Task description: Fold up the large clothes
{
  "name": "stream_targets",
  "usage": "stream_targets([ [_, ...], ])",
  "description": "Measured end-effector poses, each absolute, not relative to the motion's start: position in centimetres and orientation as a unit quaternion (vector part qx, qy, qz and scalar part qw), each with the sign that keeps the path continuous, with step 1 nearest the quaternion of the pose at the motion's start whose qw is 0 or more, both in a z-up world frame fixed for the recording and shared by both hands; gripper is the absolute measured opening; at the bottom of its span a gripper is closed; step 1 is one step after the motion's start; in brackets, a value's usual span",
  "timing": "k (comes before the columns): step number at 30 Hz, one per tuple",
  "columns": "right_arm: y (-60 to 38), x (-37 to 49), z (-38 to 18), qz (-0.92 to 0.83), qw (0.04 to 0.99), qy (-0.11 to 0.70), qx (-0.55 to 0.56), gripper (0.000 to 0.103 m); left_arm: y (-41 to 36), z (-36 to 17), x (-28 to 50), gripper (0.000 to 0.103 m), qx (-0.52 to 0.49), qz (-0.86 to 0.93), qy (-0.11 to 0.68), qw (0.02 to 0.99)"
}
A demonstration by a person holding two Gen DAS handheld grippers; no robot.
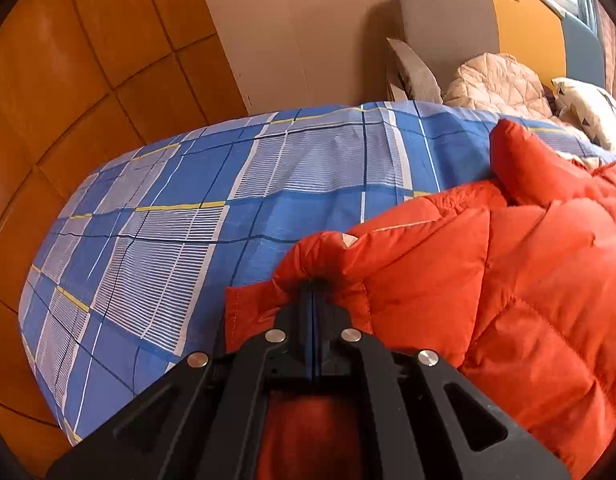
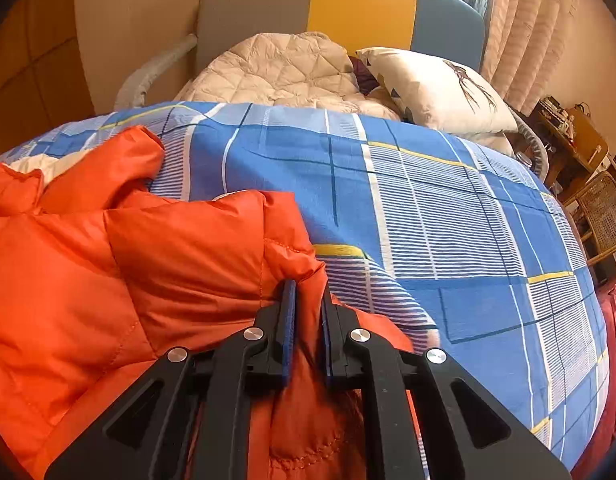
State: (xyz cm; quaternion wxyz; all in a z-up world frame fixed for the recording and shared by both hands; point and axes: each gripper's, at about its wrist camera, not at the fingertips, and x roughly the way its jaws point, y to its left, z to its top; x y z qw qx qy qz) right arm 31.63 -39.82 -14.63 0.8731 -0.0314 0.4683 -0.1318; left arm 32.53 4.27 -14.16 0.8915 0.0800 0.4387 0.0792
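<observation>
An orange quilted down jacket [image 1: 488, 264] lies bunched on a bed with a blue plaid sheet [image 1: 211, 208]. In the left wrist view my left gripper [image 1: 315, 286] is shut on a gathered edge of the jacket, the fabric puckering around its tips. In the right wrist view the same orange jacket [image 2: 155, 256] fills the left half. My right gripper [image 2: 308, 292] is shut on a thick fold of it, the blue pads pressing the fabric from both sides. A bit of pale lining [image 2: 47, 166] shows at the far end of the jacket.
A beige quilted garment [image 2: 283, 72] and a patterned pillow [image 2: 432, 88] lie at the head of the bed by the headboard [image 2: 360, 4]. Orange floor [image 1: 67, 80] runs left of the bed. A wicker chair [image 2: 604, 216] and cluttered desk [image 2: 568, 136] stand at the right.
</observation>
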Motion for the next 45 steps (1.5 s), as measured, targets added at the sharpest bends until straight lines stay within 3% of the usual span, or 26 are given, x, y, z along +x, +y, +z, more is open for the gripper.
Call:
stream_targets([
  [6, -39.7, 31.6, -14.8, -0.135, 0.873, 0.467, -0.034, 0.011, 5.1, -12.6, 30.5, 0.005, 0.043, 0.068, 0.433, 0.898],
  [7, -39.7, 31.6, -14.8, -0.137, 0.873, 0.466, -0.037, 0.012, 5.5, -12.1, 29.8, 0.019, 0.031, 0.069, 0.431, 0.899],
  [8, -39.7, 31.7, -14.7, -0.138, 0.873, 0.466, -0.040, 0.012, 5.7, -11.6, 29.2, 0.041, 0.022, 0.071, 0.427, 0.901],
  [10, -39.5, 31.5, -14.4, -0.141, 0.874, 0.463, -0.046, 0.015, 6.1, -10.5, 27.4, 0.056, -0.003, 0.059, 0.409, 0.911],
  [14, -39.5, 30.8, -13.4, -0.150, 0.876, 0.454, -0.059, 0.025, 4.4, -8.3, 24.2, 0.055, 0.009, 0.030, 0.384, 0.923],
  [16, -39.6, 30.3, -12.7, -0.161, 0.878, 0.444, -0.070, 0.045, 2.7, -7.5, 22.6, 0.058, 0.017, 0.003, 0.372, 0.928],
  [18, -39.8, 29.3, -11.6, -0.164, 0.886, 0.428, -0.070, 0.055, 1.0, -7.0, 21.6, 0.058, 0.036, -0.017, 0.364, 0.931],
  [29, -36.8, 24.9, -7.7, -0.094, 0.910, 0.395, -0.080, 0.055, -6.7, -8.5, 22.8, 0.054, 0.113, -0.062, 0.391, 0.911],
  [45, -36.3, 30.5, -13.9, -0.120, 0.890, 0.432, -0.087, 0.055, -8.0, -10.8, 29.2, 0.057, 0.116, -0.038, 0.428, 0.896],
])
